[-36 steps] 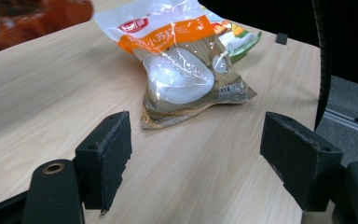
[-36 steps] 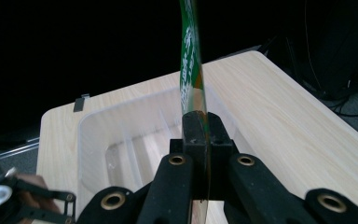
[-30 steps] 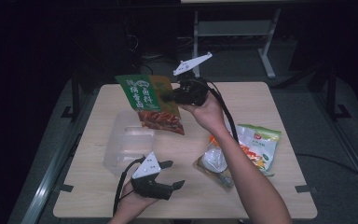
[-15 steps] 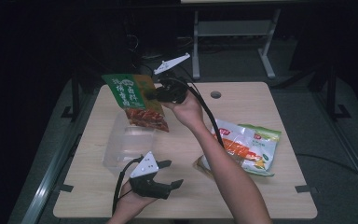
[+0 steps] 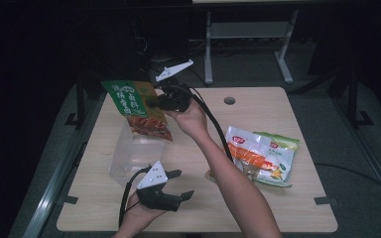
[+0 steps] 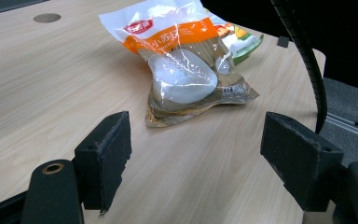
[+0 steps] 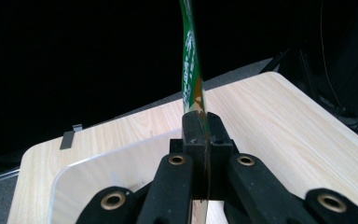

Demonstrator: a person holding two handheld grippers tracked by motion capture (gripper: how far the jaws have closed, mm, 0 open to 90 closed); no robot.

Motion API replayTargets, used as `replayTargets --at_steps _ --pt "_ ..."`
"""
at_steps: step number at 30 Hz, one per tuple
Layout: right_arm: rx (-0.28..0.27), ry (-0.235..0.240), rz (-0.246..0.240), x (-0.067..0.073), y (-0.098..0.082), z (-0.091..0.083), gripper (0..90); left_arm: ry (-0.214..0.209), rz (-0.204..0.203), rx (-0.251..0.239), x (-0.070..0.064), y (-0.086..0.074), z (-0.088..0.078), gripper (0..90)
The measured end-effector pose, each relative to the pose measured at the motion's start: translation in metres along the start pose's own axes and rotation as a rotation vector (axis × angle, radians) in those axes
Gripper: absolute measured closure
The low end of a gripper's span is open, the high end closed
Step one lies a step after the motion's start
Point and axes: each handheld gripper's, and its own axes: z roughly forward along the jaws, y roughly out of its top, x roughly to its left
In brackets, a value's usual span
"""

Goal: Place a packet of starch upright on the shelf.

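A green snack bag [image 5: 135, 105] with a red-brown picture hangs in the air above a clear plastic box [image 5: 133, 152] at the table's left. My right gripper [image 5: 153, 103] is shut on the bag's right edge. In the right gripper view the bag [image 7: 189, 56] stands edge-on between the closed jaws of the right gripper [image 7: 200, 128], with the box's rim [image 7: 98, 157] below. My left gripper [image 5: 177, 184] rests near the front edge, open and holding nothing. In the left gripper view it [image 6: 203, 158] faces a clear pack [image 6: 186, 79] with an orange band, lying apart from its pads.
Two snack packs [image 5: 260, 152], one orange-white and one green, lie at the table's right. The right gripper's cable [image 6: 307, 60] hangs beside them. A round hole [image 5: 229, 100] sits in the far tabletop. The wooden table [image 5: 297, 208] has bare room at front right.
My right gripper has carried the green bag to the left and slightly down, from the table's middle to above the clear box. The left gripper has kept still.
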Motion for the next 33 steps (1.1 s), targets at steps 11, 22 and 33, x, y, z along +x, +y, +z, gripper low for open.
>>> replayTargets --at_steps 11,22,33 --pt "-0.026 0.037 0.007 0.02 -0.002 -0.004 89.7 -0.007 0.006 -0.005 -0.006 -0.001 0.0 23.9" --pt "-0.032 0.09 0.044 0.034 -0.016 0.009 89.7 -0.019 0.019 0.017 -0.011 -0.004 0.004 23.8" --pt "-0.031 0.107 0.096 0.032 -0.043 0.027 89.7 -0.034 0.02 0.018 -0.014 -0.005 0.009 23.5"
